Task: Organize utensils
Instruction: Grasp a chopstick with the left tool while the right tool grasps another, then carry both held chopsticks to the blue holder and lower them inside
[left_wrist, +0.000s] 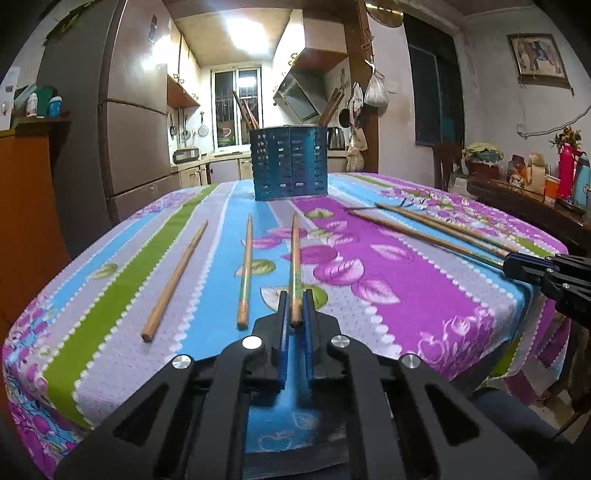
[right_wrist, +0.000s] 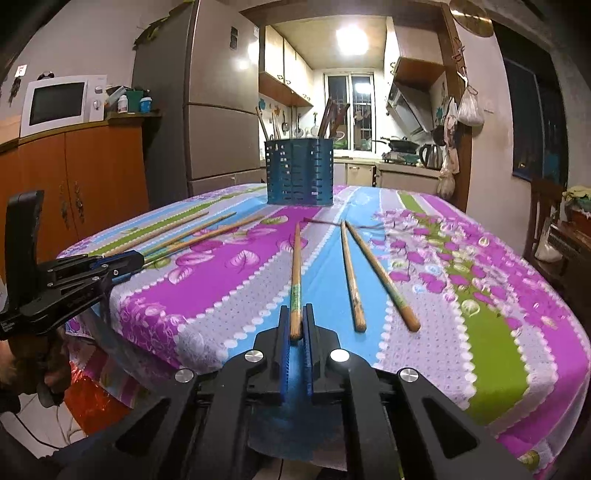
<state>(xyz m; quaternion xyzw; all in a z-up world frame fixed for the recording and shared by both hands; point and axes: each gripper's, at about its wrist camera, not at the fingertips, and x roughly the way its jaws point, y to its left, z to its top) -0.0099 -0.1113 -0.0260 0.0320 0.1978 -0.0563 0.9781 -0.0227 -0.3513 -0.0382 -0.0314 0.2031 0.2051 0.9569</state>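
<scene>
A blue perforated utensil holder (left_wrist: 290, 162) stands at the far side of the table and holds several chopsticks; it also shows in the right wrist view (right_wrist: 299, 171). My left gripper (left_wrist: 295, 302) is shut on the near end of a wooden chopstick (left_wrist: 294, 258) that lies on the cloth. Two more chopsticks (left_wrist: 245, 273) (left_wrist: 177, 277) lie to its left. My right gripper (right_wrist: 296, 319) is shut on the near end of another chopstick (right_wrist: 295, 273). Two chopsticks (right_wrist: 352, 277) (right_wrist: 382, 275) lie to its right. A thin fork-like utensil (right_wrist: 340, 223) lies beyond them.
The table wears a striped floral cloth (left_wrist: 388, 280). The right gripper shows at the right edge of the left wrist view (left_wrist: 546, 273); the left gripper shows at the left of the right wrist view (right_wrist: 92, 269). A fridge (right_wrist: 218, 110) and a wooden cabinet (right_wrist: 74, 177) stand behind.
</scene>
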